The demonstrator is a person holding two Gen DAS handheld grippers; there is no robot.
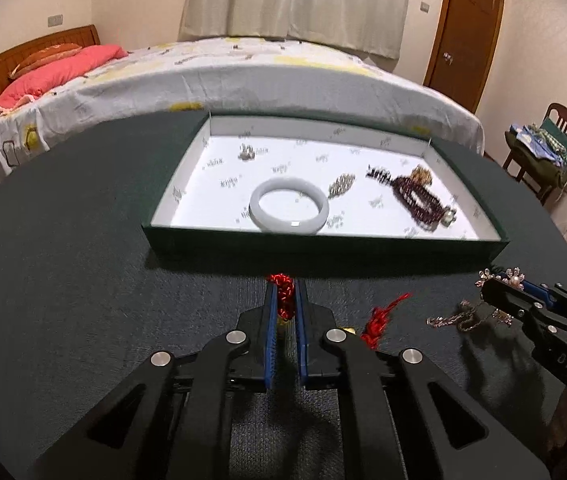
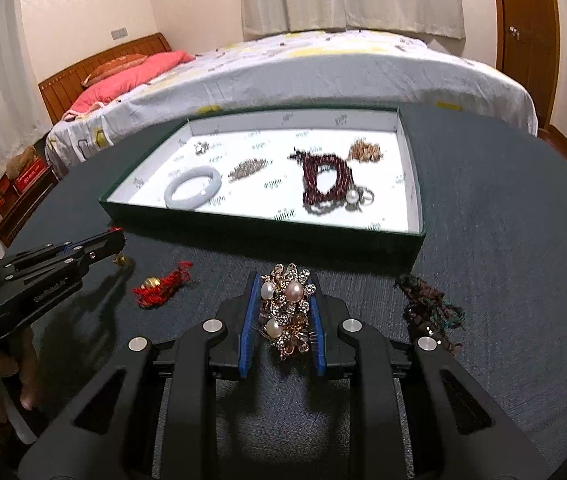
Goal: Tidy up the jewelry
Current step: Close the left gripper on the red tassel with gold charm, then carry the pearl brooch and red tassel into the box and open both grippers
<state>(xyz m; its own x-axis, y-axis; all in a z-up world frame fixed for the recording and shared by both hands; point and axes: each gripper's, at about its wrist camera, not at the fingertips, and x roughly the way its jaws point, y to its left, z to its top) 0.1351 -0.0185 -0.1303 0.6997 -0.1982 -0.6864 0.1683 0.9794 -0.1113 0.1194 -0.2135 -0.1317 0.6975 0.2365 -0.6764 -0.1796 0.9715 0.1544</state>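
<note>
My left gripper (image 1: 283,286) is shut on a red knotted cord ornament (image 1: 284,294), just in front of the green box (image 1: 323,246); part of the cord (image 1: 379,322) trails to the right. My right gripper (image 2: 285,280) is shut on a pearl and rhinestone brooch (image 2: 287,312) above the dark table. The box's white floor holds a pale jade bangle (image 1: 289,210), a dark red bead bracelet (image 2: 325,184), a pearl ring (image 2: 357,197) and small metal pieces. In the right wrist view the left gripper (image 2: 117,240) shows at left over the red cord (image 2: 161,284).
A dark beaded tangle (image 2: 429,308) lies on the table right of my right gripper. A silver chain (image 1: 463,318) lies under the right gripper (image 1: 487,284) in the left wrist view. A bed (image 1: 203,76) stands behind the round table. A chair (image 1: 547,148) is at right.
</note>
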